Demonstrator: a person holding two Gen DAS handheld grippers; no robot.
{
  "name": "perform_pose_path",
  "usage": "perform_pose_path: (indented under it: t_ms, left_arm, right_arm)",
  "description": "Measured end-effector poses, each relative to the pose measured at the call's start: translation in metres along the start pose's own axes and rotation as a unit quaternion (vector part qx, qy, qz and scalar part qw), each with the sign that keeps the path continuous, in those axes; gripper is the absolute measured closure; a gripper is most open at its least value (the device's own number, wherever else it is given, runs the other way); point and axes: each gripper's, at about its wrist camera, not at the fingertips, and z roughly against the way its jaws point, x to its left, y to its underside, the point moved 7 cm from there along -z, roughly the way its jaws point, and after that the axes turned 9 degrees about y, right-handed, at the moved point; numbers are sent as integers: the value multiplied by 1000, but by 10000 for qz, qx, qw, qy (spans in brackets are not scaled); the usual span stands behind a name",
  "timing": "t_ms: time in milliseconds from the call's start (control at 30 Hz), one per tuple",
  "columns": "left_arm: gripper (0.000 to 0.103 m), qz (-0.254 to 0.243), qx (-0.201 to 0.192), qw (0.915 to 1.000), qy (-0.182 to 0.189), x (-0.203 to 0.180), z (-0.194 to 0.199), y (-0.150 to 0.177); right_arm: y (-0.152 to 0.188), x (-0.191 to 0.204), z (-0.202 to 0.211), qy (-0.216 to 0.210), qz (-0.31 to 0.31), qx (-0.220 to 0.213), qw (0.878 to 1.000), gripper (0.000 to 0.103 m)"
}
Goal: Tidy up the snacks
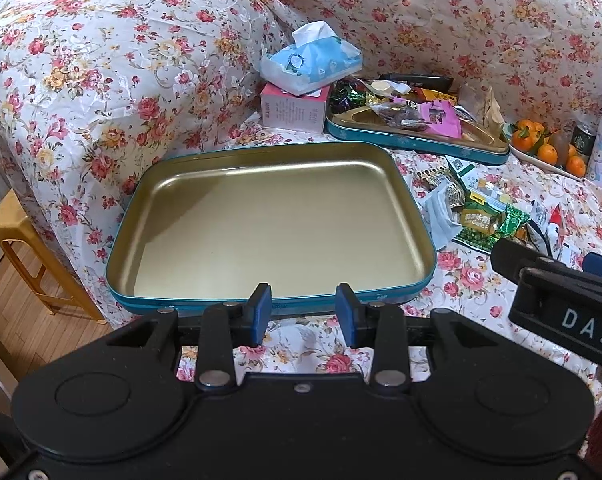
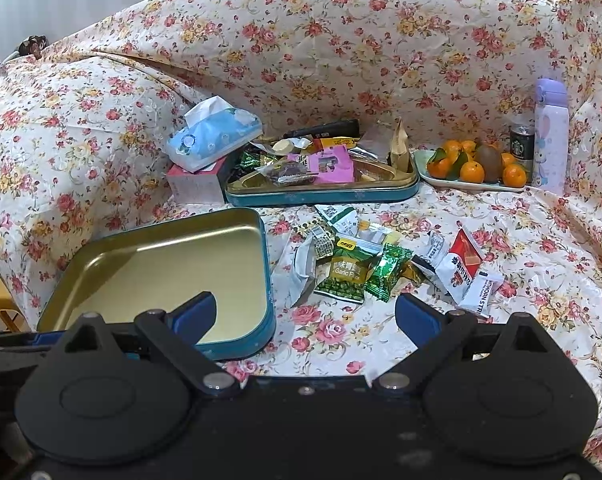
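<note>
An empty gold-lined teal tin [image 1: 273, 222] lies on the flowered sofa seat, and it also shows at the lower left of the right wrist view as the tin [image 2: 161, 272]. My left gripper [image 1: 304, 312] hovers just before its near rim, jaws apart with nothing between them. A second teal tin [image 2: 325, 194] behind it holds several snack packets. Loose snack packets [image 2: 357, 268] lie scattered to the right of the empty tin, among them a green garlic pea bag [image 1: 483, 224]. My right gripper [image 2: 305, 312] stands wide open over the cloth in front of them, holding nothing.
A blue tissue pack [image 1: 311, 58] rests on a pink box [image 1: 295, 110] at the back left. A plate of oranges and a kiwi [image 2: 477, 168], a can [image 2: 521, 140] and a lilac bottle [image 2: 551, 136] stand at the back right. A yellow stool [image 1: 17, 248] is beside the sofa.
</note>
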Motion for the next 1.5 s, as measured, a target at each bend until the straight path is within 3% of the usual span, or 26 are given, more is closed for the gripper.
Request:
perform_pose_path:
  t_ms: [1200, 1500]
  left_arm:
    - [57, -30, 33, 10000, -4, -3, -3, -3]
    - [57, -164, 174, 9995, 204, -26, -17, 10]
  right_arm:
    - [1, -1, -1, 17, -4, 43, 10000, 2]
    - [13, -33, -14, 361, -261, 247, 9987, 2]
